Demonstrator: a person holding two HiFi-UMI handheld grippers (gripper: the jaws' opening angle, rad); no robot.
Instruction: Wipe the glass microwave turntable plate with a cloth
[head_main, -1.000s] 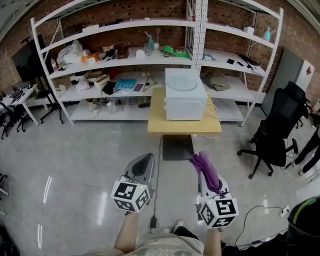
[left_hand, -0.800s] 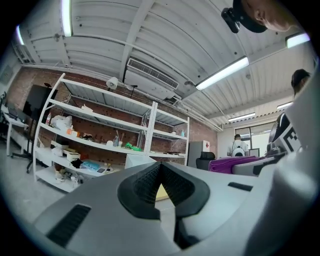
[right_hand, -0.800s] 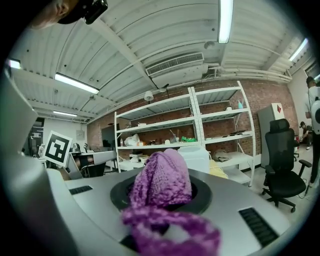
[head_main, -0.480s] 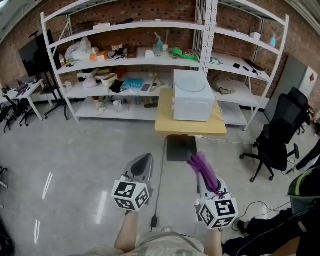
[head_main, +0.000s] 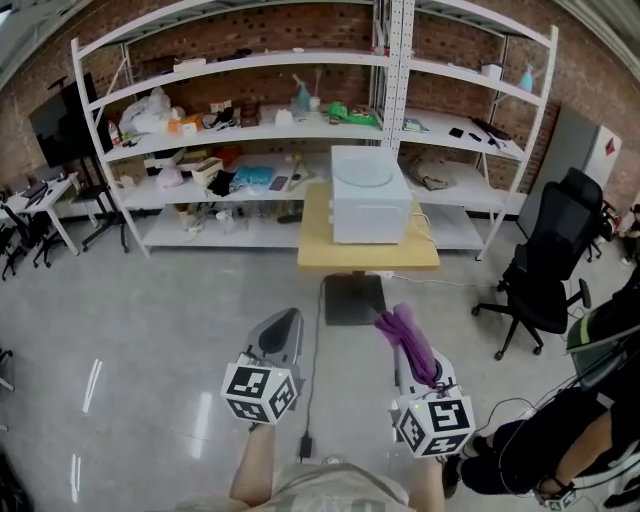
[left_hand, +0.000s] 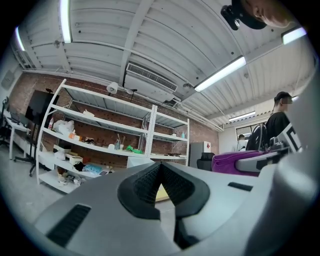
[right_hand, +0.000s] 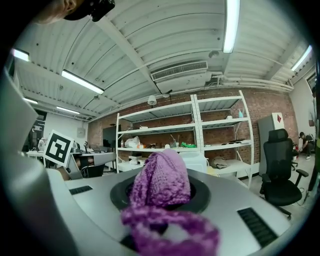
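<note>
Two grippers well short of the plate

Long white shelves (head_main: 240, 130) line the brick wall. Open floor (head_main: 180, 300) lies between both grippers and the wooden table (head_main: 367, 250), where a white microwave (head_main: 368, 210) carries the clear round plate (head_main: 362, 168) flat on top. The right gripper (head_main: 396, 330) is clenched on a purple knitted cloth (head_main: 410, 345). The left gripper (head_main: 285, 320) is closed on nothing.
</note>
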